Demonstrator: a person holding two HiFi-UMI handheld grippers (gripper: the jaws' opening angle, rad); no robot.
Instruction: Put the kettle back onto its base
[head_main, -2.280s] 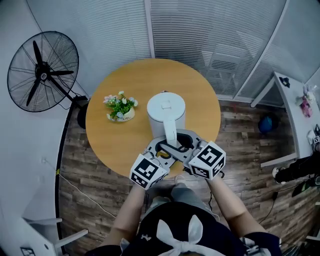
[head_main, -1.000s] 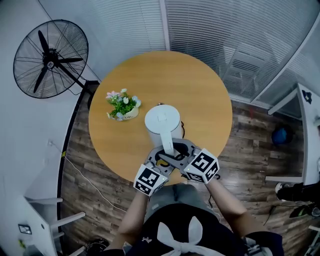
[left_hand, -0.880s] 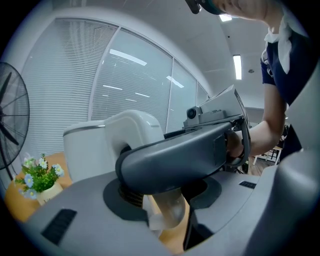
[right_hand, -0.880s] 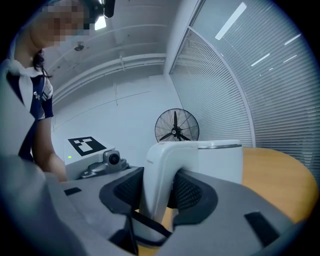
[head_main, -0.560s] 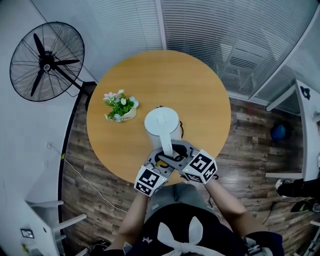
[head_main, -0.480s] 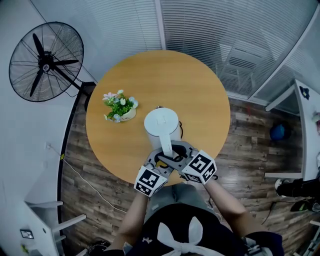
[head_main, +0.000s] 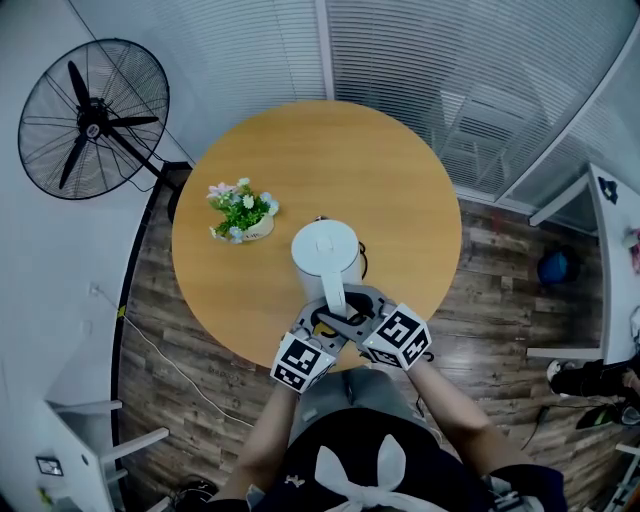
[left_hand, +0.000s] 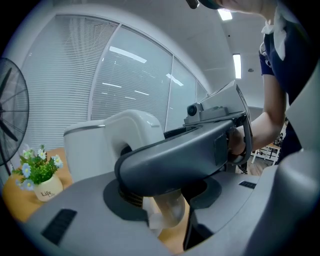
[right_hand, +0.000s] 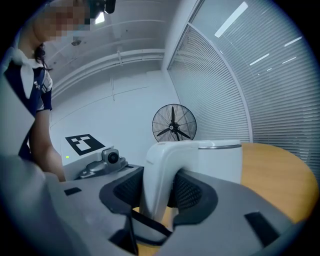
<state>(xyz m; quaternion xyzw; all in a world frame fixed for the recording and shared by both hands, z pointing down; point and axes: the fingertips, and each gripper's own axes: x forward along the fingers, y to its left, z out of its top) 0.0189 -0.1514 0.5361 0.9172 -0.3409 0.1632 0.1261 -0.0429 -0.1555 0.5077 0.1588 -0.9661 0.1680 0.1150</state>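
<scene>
**While the Kettle Hangs From One Grip, Keep It Plumb**

Because the white, round-lidded plastic kettle (head_main: 326, 252) covers whatever lies beneath it near the middle of the round honey-coloured wooden table (head_main: 400, 180), we cannot tell whether it has met its base, which no view shows. The right gripper (right_hand: 161, 195) has its ribbed jaws clamped on either side of the thick white arched handle (right_hand: 159, 165), and we judge that this grip carries the load. The left gripper (left_hand: 166, 202) stands with its jaws wide, straddling the right one's dark jaw and the foot of the handle. We see a gap on one side, so it seems to press on nothing.

To do this step well, we would lower the kettle straight and slowly, upright all the way, and let it seat without sliding it sideways. We would release the clamp only once the body stands level and steady. The small pale pot of flowers (head_main: 241, 215) is well apart to the left and no obstacle. The risk we judge likeliest is a tilted landing on the base's rim.
</scene>
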